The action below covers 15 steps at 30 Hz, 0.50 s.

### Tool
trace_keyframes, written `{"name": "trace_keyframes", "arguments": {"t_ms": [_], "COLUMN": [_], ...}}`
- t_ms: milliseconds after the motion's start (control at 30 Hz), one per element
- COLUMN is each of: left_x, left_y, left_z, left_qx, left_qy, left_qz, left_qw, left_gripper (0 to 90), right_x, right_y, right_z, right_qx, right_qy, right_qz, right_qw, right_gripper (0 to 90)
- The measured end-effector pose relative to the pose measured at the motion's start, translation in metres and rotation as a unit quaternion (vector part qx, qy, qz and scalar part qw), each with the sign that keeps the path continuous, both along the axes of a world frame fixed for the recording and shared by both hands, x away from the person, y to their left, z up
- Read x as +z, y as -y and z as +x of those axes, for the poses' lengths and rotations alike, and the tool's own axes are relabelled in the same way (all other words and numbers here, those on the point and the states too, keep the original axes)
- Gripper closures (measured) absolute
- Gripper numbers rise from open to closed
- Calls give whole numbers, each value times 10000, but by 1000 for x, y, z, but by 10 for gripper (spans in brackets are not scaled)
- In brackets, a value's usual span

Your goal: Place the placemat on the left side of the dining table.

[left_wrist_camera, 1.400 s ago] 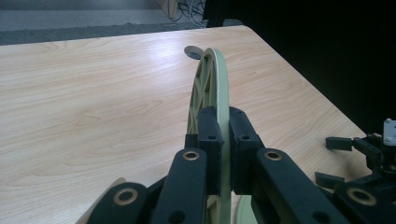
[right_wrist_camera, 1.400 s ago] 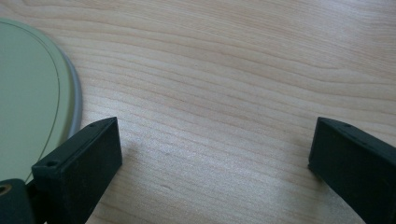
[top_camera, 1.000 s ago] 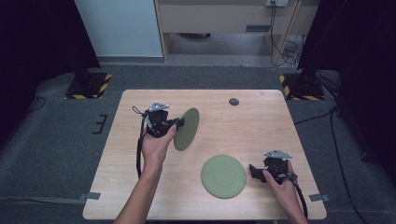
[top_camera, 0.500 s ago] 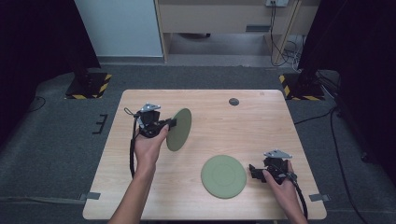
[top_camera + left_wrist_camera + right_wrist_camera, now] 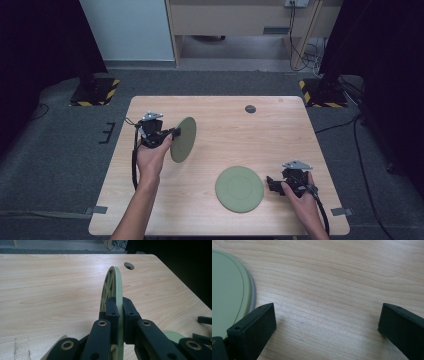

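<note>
My left gripper (image 5: 172, 133) is shut on the rim of a green round plate (image 5: 183, 139), holding it on edge above the left part of the wooden table (image 5: 225, 125). In the left gripper view the plate (image 5: 115, 282) stands upright between the two black pads (image 5: 112, 315), its ribbed underside facing left. A second green plate (image 5: 239, 188) lies flat near the table's front. My right gripper (image 5: 271, 184) rests just right of that plate, open, with bare wood between its jaws. The right gripper view shows the flat plate's (image 5: 229, 287) edge at the left.
A round cable hole (image 5: 250, 109) sits near the table's far edge. Grey carpet surrounds the table, with yellow-black striped bases (image 5: 95, 90) at the far corners. A cabinet (image 5: 240, 17) and cables stand behind.
My left hand has carried the upright plate leftward and slightly toward the table's near side. The right gripper and the flat plate have stayed put.
</note>
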<state>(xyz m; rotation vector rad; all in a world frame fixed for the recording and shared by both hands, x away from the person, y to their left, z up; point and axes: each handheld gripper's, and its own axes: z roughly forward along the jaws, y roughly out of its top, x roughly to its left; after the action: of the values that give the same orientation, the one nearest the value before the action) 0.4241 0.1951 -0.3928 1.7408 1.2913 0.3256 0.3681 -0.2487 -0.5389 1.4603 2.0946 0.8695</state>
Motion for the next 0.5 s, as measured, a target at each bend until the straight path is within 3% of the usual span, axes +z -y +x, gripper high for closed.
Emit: {"name": "trace_keyframes", "arguments": {"t_ms": [500], "left_x": [-3], "left_y": [-4], "left_z": [-1], "left_qx": [20], "left_qy": [-14], "left_qz": [25], "left_qw": [10000], "left_gripper": [854], "right_x": [0], "right_y": [0], "right_z": [0], "right_qx": [-1], "right_qy": [0], "right_qz": [0], "right_qw": [10000], "right_gripper": [17]}}
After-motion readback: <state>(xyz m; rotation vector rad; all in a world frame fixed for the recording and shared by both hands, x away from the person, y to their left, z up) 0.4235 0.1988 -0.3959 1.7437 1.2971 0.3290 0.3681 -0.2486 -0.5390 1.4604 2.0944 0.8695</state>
